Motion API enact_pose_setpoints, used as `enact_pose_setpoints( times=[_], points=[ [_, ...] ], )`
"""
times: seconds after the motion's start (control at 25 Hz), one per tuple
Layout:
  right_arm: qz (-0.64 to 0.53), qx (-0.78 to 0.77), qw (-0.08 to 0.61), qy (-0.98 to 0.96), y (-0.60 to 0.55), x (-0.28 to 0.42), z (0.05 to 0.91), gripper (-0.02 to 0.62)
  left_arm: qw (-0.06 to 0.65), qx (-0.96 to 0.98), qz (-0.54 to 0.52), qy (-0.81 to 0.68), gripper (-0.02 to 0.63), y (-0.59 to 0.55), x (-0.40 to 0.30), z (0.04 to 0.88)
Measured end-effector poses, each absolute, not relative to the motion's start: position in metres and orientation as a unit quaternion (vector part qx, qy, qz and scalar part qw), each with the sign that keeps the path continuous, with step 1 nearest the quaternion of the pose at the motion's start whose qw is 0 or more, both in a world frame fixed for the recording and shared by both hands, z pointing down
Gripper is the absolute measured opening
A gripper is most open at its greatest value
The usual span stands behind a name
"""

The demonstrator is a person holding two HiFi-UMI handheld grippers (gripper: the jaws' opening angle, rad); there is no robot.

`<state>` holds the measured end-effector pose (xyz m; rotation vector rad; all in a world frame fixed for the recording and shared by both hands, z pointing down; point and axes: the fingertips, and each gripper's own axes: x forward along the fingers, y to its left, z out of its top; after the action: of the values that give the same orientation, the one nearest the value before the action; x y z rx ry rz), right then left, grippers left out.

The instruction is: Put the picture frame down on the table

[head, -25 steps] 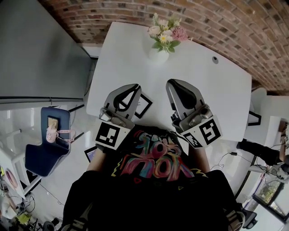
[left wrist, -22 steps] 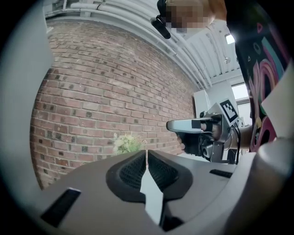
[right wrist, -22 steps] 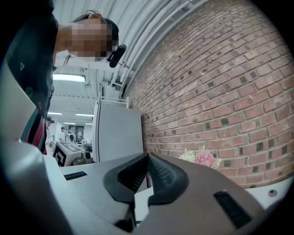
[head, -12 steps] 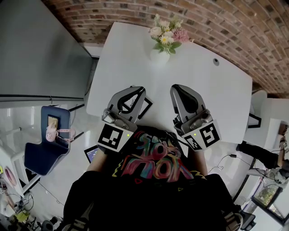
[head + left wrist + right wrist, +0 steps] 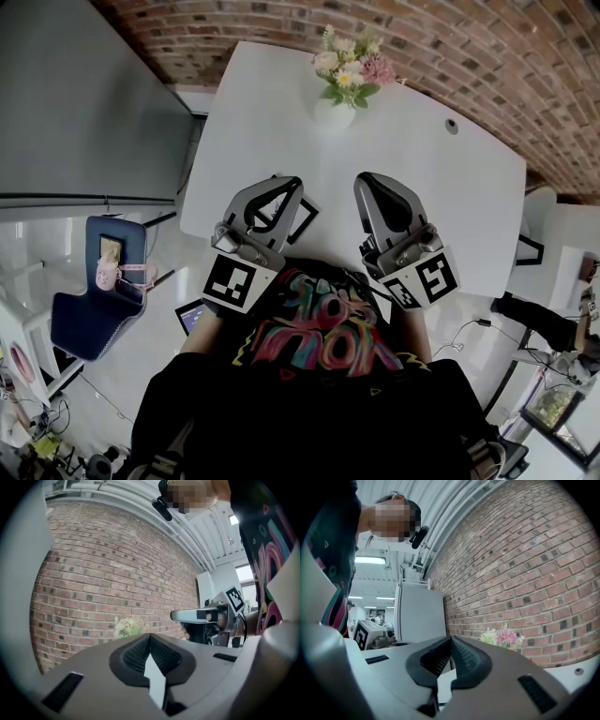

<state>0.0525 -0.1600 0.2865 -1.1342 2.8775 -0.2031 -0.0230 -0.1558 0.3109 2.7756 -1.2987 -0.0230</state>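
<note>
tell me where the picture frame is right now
In the head view the picture frame is on the white table near its front edge, left of centre, partly hidden by the left gripper.

The table point(image 5: 422, 178) at the centre of the frame is finished in smooth, matt white. The wall point(image 5: 487, 56) along the top is laid in rough red brick. The left gripper point(image 5: 286, 185) and right gripper point(image 5: 367, 181) are shelled in matt grey plastic, with ribbed black pads point(image 5: 136, 656). The floor point(image 5: 150, 309) at the lower left is polished to a gloss.
</note>
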Motion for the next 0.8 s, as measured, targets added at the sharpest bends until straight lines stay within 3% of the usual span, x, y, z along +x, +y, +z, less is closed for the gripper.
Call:
enact_pose_setpoints(
  times=[0.8],
  points=[
    [-0.088, -0.363, 0.023, 0.927, -0.1614, 0.0475, 0.2954, 0.021, 0.041, 0.903, -0.002, -0.427, 0.024, -0.1588, -0.0288, 0.3111]
  ],
)
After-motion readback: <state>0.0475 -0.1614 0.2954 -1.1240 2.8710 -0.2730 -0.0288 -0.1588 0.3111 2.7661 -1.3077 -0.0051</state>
